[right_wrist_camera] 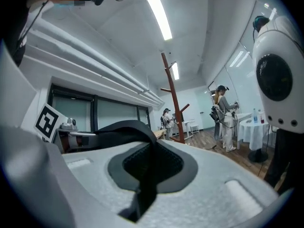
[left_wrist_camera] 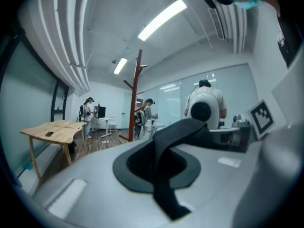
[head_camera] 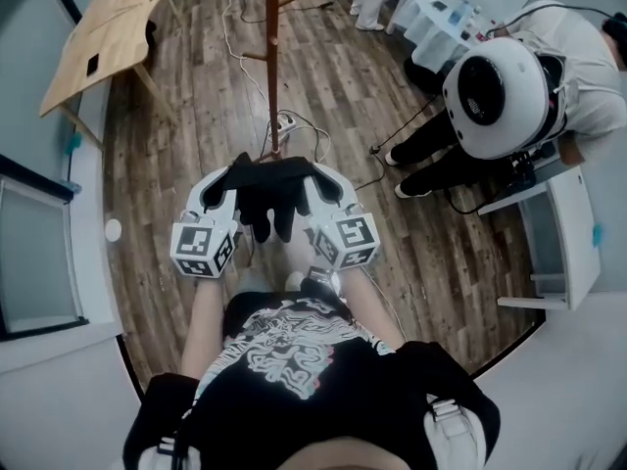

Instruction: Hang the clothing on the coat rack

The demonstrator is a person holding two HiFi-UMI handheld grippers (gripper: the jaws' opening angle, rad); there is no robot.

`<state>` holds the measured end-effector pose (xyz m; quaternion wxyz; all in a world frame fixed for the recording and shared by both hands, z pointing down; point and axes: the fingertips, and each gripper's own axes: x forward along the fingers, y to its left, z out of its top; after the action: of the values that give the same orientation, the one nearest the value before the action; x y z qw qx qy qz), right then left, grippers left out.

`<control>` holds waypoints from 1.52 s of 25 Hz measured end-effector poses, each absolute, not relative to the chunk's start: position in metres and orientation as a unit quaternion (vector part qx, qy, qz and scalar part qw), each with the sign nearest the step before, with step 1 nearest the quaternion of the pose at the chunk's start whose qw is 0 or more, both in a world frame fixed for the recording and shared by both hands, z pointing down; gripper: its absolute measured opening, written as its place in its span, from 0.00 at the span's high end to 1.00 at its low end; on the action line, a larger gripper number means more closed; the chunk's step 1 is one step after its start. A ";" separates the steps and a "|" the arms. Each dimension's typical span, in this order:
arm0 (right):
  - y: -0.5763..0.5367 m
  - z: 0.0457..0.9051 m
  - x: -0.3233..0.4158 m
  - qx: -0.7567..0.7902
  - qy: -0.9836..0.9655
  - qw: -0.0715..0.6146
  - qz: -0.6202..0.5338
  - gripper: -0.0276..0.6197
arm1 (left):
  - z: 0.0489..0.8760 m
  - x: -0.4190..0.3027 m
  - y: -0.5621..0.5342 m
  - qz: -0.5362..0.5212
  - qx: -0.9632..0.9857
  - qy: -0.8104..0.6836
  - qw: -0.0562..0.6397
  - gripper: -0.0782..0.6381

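A black piece of clothing (head_camera: 266, 192) hangs stretched between my two grippers in front of my chest. My left gripper (head_camera: 231, 186) is shut on its left end, and my right gripper (head_camera: 321, 184) is shut on its right end. In the left gripper view a black strap of the clothing (left_wrist_camera: 183, 129) runs down into the closed jaws of the left gripper (left_wrist_camera: 162, 167). The right gripper view shows the same: the black fabric (right_wrist_camera: 121, 128) is pinched in the right gripper (right_wrist_camera: 146, 172). The brown wooden coat rack (head_camera: 272, 62) stands straight ahead on the floor, also visible as the coat rack (left_wrist_camera: 136, 96) and the coat rack (right_wrist_camera: 173, 99).
A wooden table (head_camera: 108, 29) stands at the far left. A person (head_camera: 549, 76) with a round white device (head_camera: 495, 91) is at the right beside a white desk (head_camera: 573, 238). Cables and a power strip (head_camera: 285, 123) lie at the rack's foot. Other people (right_wrist_camera: 223, 115) stand farther off.
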<state>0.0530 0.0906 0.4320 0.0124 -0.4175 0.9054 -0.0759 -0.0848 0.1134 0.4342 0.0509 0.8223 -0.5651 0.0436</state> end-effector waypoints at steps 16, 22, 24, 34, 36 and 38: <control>0.077 0.437 0.065 -0.416 0.907 0.009 -0.059 0.93 | 0.445 -0.076 0.100 0.038 0.815 -0.574 0.071 0.89; 0.055 0.446 0.061 -0.415 0.908 0.003 -0.064 0.93 | 0.455 -0.080 0.077 0.040 0.814 -0.574 0.079 0.89; 0.044 0.447 0.060 -0.415 0.907 0.002 -0.066 0.93 | 0.454 -0.082 0.068 0.040 0.814 -0.574 0.079 0.89; -0.015 0.439 0.043 -0.409 0.910 0.010 -0.068 0.93 | 0.441 -0.097 0.007 0.035 0.816 -0.574 0.067 0.88; -0.029 0.440 0.036 -0.410 0.909 0.011 -0.074 0.93 | 0.441 -0.104 -0.006 0.035 0.817 -0.571 0.068 0.89; -0.041 0.441 0.032 -0.411 0.908 0.012 -0.079 0.93 | 0.441 -0.108 -0.019 0.038 0.818 -0.569 0.069 0.89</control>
<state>0.0318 -0.0412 0.4407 0.0120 -0.4111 0.9080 -0.0793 -0.1078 -0.0187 0.4414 0.0695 0.8182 -0.5694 0.0379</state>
